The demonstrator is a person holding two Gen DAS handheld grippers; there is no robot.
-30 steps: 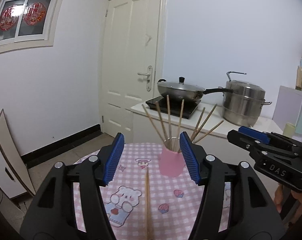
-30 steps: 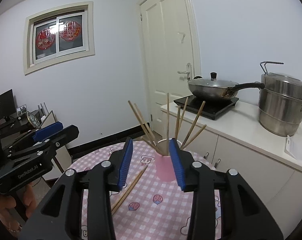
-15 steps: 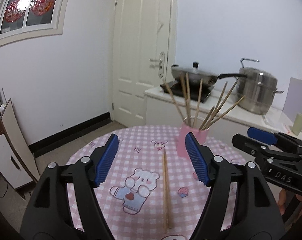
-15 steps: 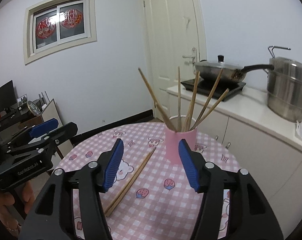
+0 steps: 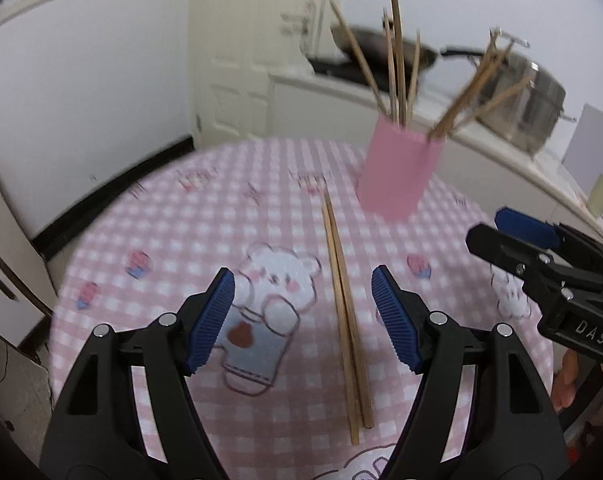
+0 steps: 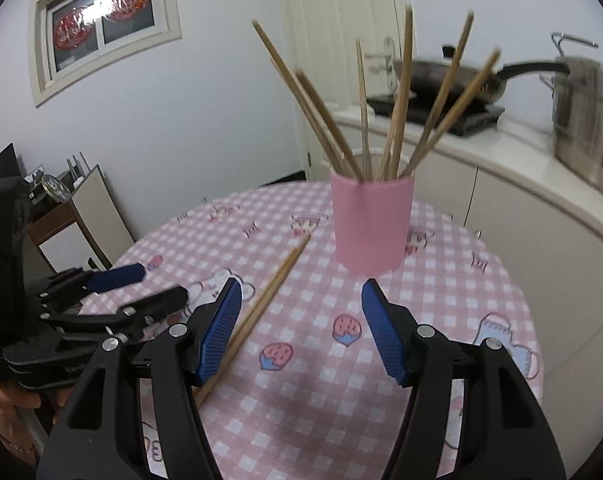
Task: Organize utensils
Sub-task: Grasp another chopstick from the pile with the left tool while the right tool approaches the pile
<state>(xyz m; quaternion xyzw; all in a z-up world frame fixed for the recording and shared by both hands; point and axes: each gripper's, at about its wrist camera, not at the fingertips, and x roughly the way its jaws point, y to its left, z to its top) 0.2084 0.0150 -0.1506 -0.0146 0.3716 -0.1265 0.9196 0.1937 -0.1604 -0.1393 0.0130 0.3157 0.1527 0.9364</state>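
Note:
A pair of loose wooden chopsticks (image 5: 343, 312) lies side by side on the pink checked tablecloth (image 5: 181, 232). My left gripper (image 5: 301, 276) hangs open above them; they lie under the gap, nearer the right finger, untouched. Behind stands a pink cup (image 5: 397, 172) holding several chopsticks (image 5: 397, 60). My right gripper (image 6: 300, 286) points at the pink cup (image 6: 371, 224). Its jaws are opening with nothing between them. The loose pair (image 6: 277, 280) runs past its left finger. Each view shows the other gripper at its edge: the right gripper (image 5: 487, 228) and the left gripper (image 6: 161, 282).
The round table's edge (image 6: 513, 280) curves close to a white counter (image 6: 501, 168) with a wok (image 6: 441, 76) on a cooktop and a steel pot (image 6: 585, 120). A door (image 5: 237, 60) and wall stand behind. A low cabinet (image 6: 81, 216) sits at the left.
Both grippers have come down and tipped toward the table, and their jaws stand wider. The loose chopsticks and the pink cup now look closer.

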